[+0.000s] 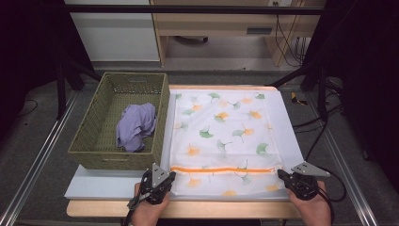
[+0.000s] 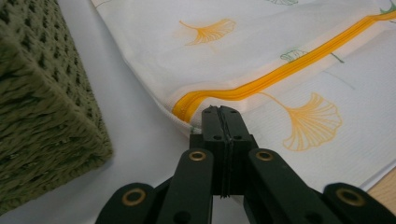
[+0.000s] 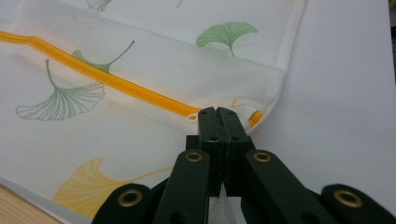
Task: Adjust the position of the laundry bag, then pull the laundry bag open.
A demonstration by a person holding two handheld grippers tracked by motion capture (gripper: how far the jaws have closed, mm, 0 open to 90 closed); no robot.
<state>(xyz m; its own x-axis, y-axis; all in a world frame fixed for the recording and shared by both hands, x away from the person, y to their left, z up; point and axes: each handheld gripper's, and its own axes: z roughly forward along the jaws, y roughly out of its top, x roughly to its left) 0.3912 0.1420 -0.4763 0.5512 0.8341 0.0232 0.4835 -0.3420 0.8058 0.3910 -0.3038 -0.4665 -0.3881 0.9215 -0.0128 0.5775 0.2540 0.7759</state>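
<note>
Laundry bag [image 1: 221, 136] lies flat beside a green basket [image 1: 94, 141] holding purple cloth [image 1: 136, 126], both grippers' jaws pressed together at its zip ends

You had the left gripper [image 1: 165, 177] at the near left corner of the white leaf-printed laundry bag [image 1: 225, 136] and the right gripper [image 1: 283, 175] at its near right corner, each by an end of the orange zipper [image 1: 221, 169]. The bag lay flat on the table [image 1: 108, 186]. Just left of it stood the green woven basket [image 1: 96, 129], with a purple cloth [image 1: 136, 126] crumpled inside.
</note>
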